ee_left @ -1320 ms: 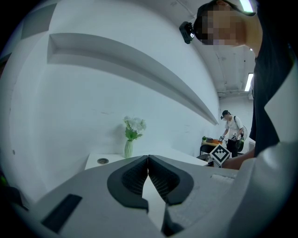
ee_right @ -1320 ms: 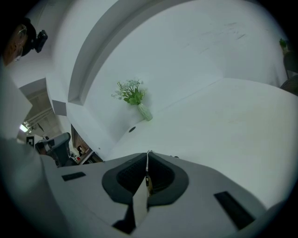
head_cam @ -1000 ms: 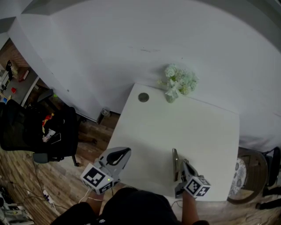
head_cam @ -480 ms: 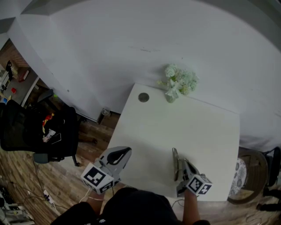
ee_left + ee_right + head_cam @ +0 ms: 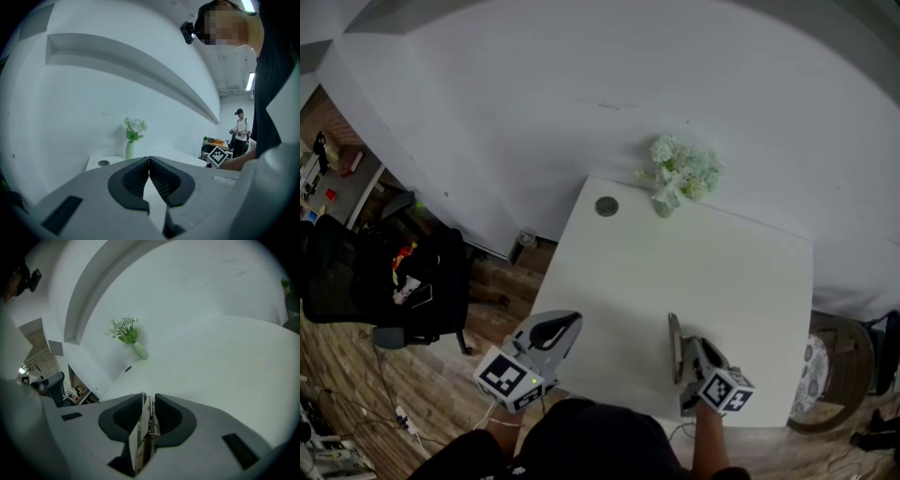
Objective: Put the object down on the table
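Observation:
A thin flat metal object (image 5: 674,347) stands on edge at the near side of the white table (image 5: 741,281). My right gripper (image 5: 689,352) is around its near end. In the right gripper view the object (image 5: 143,427) sits between the pads, leaning on the left pad, with a narrow gap to the right pad; the jaws of the right gripper (image 5: 149,397) are opening. My left gripper (image 5: 572,322) hovers by the table's near left edge, shut and with nothing in it; its tips (image 5: 149,159) meet.
A vase of pale flowers (image 5: 680,173) and a small round dark disc (image 5: 607,207) stand at the table's far edge, by the white wall. A black chair (image 5: 384,281) is on the floor to the left, a stool (image 5: 830,375) to the right.
The right gripper has shifted slightly with the metal object still between its jaws. The left gripper has stayed put.

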Demonstrator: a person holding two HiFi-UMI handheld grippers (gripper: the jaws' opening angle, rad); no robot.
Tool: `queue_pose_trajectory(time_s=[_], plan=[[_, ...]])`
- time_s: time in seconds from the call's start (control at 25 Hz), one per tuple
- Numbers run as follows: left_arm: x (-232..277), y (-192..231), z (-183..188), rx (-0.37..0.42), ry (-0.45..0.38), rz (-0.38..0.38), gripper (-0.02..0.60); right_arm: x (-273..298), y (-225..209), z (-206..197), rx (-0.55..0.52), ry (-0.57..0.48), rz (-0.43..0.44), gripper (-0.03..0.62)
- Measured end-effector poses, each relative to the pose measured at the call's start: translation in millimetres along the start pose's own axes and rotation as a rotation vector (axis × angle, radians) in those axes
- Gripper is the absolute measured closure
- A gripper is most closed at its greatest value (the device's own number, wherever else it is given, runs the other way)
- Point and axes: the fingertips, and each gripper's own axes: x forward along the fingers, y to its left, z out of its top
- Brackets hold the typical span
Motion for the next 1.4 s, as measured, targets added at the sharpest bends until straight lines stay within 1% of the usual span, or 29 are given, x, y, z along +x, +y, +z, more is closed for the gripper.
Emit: queue_pose_trajectory(time_s=[0.12, 0.24, 0.32, 0.4, 0.6, 0.8, 1.12, 1.4], plan=[[-2, -2, 0, 0.001, -0.002, -0.002, 0.583, -3, -2, 5, -0.003, -0.022, -0.012, 0.491], [-4, -4, 2, 0.007, -0.011, -0.003, 0.583, -12, -3, 21, 0.028, -0.097, -0.018, 0.484], [-6, -7, 3, 0.011, -0.016, -0.007, 0.583, -22, 2, 33, 0.013, -0.141, -0.021, 0.484], [-7, -9, 4, 0.016, -0.019, -0.012, 0.583, -33, 10, 41, -0.01, -0.176, -0.007, 0.498], [-10, -16, 6, 0.027, -0.03, -0.023, 0.583, -61, 31, 62, -0.079, -0.273, 0.029, 0.562], [-12, -30, 7, 0.035, -0.04, -0.045, 0.583, -89, 48, 78, -0.088, -0.355, 0.067, 0.595], [-19, -49, 3, 0.041, -0.034, -0.069, 0.583, -117, 70, 80, -0.184, -0.397, 0.091, 0.595], [-27, -58, 2, 0.047, -0.035, -0.078, 0.583, -132, 80, 78, -0.226, -0.428, 0.072, 0.595]])
